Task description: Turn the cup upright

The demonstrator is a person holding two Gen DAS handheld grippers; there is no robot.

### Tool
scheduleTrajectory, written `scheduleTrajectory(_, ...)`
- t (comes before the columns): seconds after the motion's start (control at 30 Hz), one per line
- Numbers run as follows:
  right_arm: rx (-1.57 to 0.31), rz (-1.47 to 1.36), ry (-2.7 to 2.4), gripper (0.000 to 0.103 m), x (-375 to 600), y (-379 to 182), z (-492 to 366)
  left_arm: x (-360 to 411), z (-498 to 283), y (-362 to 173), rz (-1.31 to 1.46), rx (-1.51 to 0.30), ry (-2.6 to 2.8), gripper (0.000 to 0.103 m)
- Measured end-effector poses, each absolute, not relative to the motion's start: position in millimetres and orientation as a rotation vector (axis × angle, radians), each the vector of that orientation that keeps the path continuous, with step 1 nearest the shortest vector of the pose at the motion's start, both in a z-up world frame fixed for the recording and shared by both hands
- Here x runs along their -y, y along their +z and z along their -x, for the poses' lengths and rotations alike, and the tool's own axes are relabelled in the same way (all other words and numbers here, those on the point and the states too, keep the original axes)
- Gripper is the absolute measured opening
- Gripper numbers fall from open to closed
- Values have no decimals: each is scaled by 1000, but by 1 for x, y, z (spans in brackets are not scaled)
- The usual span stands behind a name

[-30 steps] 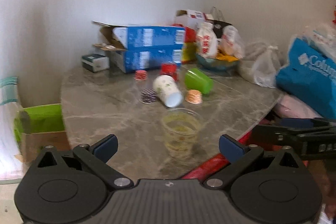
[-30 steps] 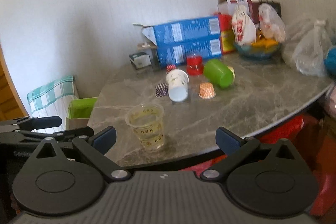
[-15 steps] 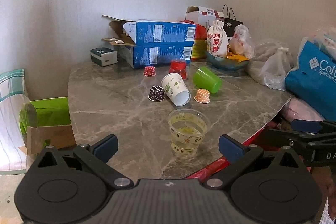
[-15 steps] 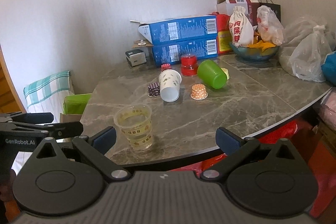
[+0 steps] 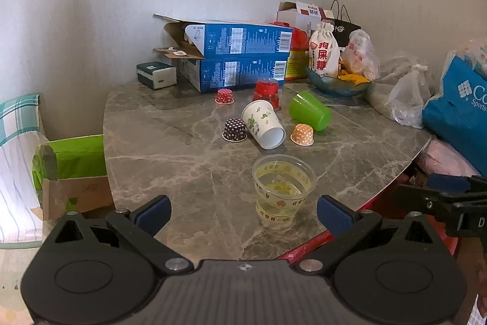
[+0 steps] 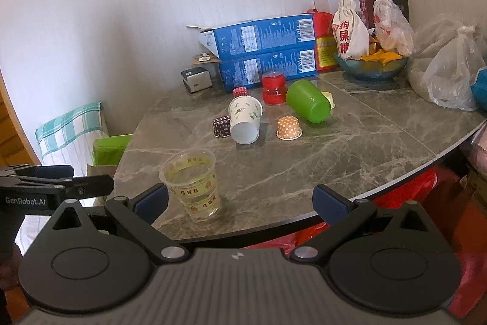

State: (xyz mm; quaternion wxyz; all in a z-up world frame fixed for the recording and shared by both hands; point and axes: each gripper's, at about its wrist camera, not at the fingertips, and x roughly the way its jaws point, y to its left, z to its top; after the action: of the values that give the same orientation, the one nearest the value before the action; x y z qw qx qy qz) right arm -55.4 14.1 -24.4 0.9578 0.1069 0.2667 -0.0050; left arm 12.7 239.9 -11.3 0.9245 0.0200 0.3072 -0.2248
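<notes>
A white paper cup with green leaf print point(image 5: 264, 124) point(image 6: 245, 120) lies on its side mid-table, its mouth towards me. A green plastic cup point(image 5: 309, 111) point(image 6: 308, 101) lies on its side to its right. A clear plastic cup point(image 5: 283, 188) point(image 6: 192, 180) stands upright near the front edge. My left gripper point(image 5: 243, 210) is open and empty, just short of the clear cup. My right gripper point(image 6: 240, 201) is open and empty at the table's front edge, with the clear cup next to its left finger point(image 6: 151, 201).
Small upturned cupcake liners: dark dotted point(image 5: 234, 130), orange point(image 5: 302, 134), red point(image 5: 224, 96). A red upside-down cup point(image 5: 267, 92) stands behind. Blue boxes point(image 5: 240, 57), a bowl with bags point(image 5: 338, 79) and plastic bags point(image 5: 406, 99) line the back. The marble table point(image 5: 170, 148) ends close in front.
Both grippers have moved closer to the table; the cups now look larger and sharper. Nothing on the table has moved. Both grippers stay open.
</notes>
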Motion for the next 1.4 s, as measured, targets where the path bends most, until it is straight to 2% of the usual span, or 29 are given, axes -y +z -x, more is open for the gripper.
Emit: scheduleTrajectory(1.4,-550,-194,-19,102,-4,-27,45,-228,-25,-21,-43,-660,-487,103)
